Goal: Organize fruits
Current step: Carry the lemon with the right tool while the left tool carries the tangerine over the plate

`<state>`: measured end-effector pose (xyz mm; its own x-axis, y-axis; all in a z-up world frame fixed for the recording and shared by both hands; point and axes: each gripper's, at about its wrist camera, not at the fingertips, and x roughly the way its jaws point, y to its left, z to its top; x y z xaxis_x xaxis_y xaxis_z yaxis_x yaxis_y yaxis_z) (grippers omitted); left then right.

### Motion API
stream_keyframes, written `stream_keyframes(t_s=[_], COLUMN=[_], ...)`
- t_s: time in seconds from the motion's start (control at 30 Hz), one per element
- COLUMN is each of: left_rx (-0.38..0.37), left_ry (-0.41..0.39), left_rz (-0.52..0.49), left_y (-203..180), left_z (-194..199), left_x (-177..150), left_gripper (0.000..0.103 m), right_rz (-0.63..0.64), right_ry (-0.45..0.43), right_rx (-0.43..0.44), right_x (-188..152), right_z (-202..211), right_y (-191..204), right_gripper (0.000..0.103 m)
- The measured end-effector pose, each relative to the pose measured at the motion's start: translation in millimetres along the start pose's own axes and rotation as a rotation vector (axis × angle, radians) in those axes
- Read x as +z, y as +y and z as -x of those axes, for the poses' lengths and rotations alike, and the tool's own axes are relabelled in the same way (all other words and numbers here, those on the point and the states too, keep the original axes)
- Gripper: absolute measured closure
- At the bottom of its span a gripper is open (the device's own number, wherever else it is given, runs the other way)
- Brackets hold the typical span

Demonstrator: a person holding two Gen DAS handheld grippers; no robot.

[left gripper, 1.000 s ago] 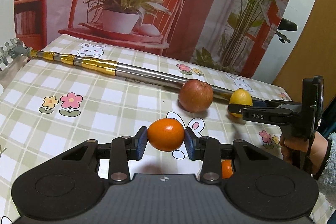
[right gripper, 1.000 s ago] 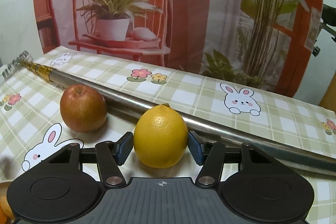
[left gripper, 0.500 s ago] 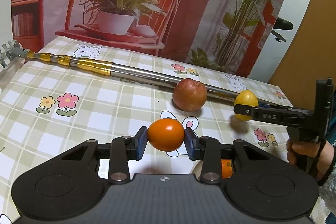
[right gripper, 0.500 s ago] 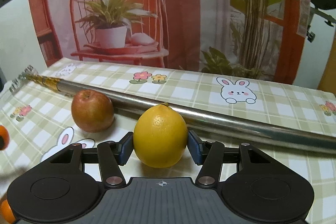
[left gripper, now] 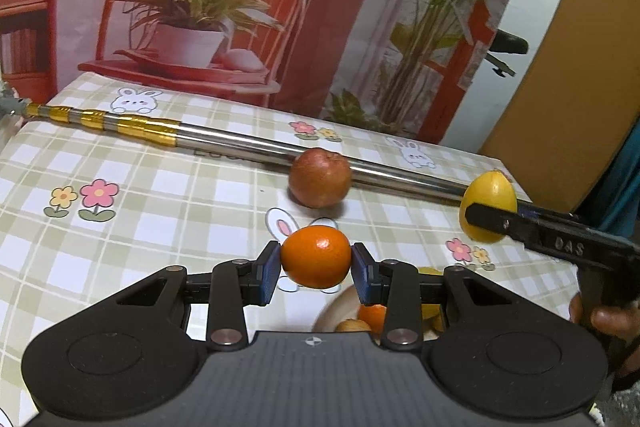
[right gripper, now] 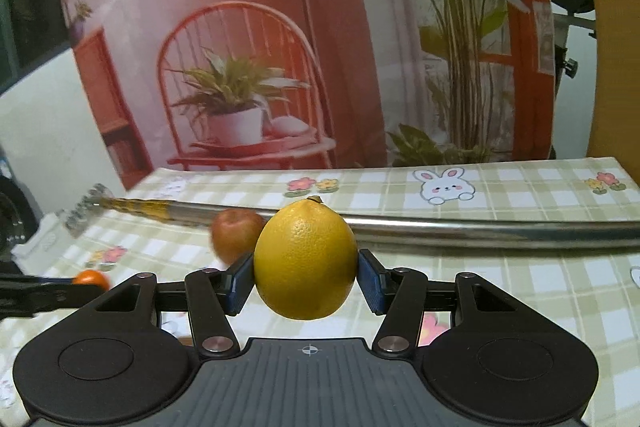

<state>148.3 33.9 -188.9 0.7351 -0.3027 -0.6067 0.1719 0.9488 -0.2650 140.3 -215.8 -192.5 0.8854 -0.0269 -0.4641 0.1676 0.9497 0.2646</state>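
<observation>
Fruit inventory, placed against the metal pole [left gripper: 280,151] that lies across the checked tablecloth [left gripper: 160,211].

Item one: orange [left gripper: 316,257], clamped between the blue pads of my left gripper [left gripper: 316,263], off the cloth, on the near side of the pole and in front of the apple.

Item two: lemon [right gripper: 306,261], clamped in my right gripper [right gripper: 306,279], stem end up, lifted clear of the cloth on the near side of the pole. From the left camera I see it toward the pole's plain steel end, with one black finger across its face.

Item three: apple [left gripper: 320,178], red-brown, resting on the cloth against or just beside the pole's near side, about midway along it. No gripper touches it.

Item four: pale bowl [left gripper: 336,311], nearer to me than the pole, below the left gripper. I see orange and yellow pieces in it, probably more fruit, though the gripper body hides most of it.

Pole itself: gold-banded section and a toothed head at its far left end.
</observation>
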Motion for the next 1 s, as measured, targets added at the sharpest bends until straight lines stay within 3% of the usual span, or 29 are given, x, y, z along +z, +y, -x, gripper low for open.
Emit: stream_keyframes(t_s=[0.33, 0.63, 1.0], left_rx=[-0.071, -0.075, -0.109], left_ry=[0.041, 0.1, 0.189], left_rz=[-0.066, -0.141, -0.249], left_y=[-21.0, -36.9, -63.7], left_z=[2.4, -5.8, -28.8], left_x=[-10.6, -27.2, -37.6], left_gripper=[0.063, 0.063, 0.063], right_rz=[-0.016, -0.015, -0.07], right_ry=[0.031, 0.031, 0.012], right_rx=[0.035, 0.061, 0.042], right_x=[-19.1, -30.3, -34.9], right_z=[35.9, 52.4, 60.1], right_y=[16.9, 26.3, 11.3], right_gripper=[0.052, 0.052, 0.052])
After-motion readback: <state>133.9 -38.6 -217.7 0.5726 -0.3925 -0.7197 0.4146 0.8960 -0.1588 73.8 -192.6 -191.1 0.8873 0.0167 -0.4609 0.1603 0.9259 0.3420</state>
